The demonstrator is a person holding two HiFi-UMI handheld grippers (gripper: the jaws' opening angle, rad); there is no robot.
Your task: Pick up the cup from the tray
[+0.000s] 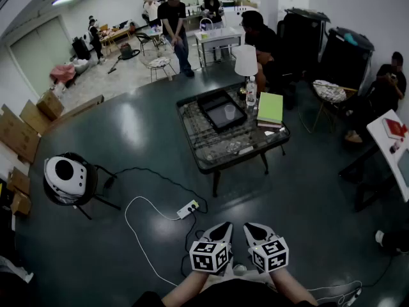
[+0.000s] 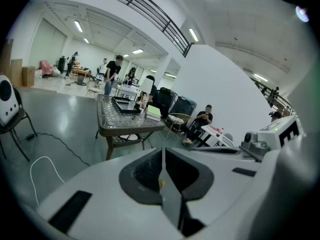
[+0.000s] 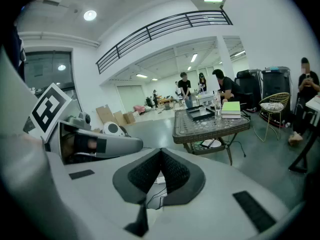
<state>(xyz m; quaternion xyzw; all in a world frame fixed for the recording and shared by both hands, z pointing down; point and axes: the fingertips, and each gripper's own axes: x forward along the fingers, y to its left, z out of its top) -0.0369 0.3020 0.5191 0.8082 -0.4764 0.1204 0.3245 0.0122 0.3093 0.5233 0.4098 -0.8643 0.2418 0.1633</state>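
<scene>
The left hand-held gripper [image 1: 222, 228] and the right hand-held gripper [image 1: 253, 228] are closed and empty, and closed jaws might tip the far cup [image 1: 229, 112] on the tray [image 1: 214, 107].

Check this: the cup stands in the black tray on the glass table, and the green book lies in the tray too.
Not quite. The cup stands in the black tray on the glass table, but the green book lies outside the tray, beside it on the table; the head view shows this.
</scene>
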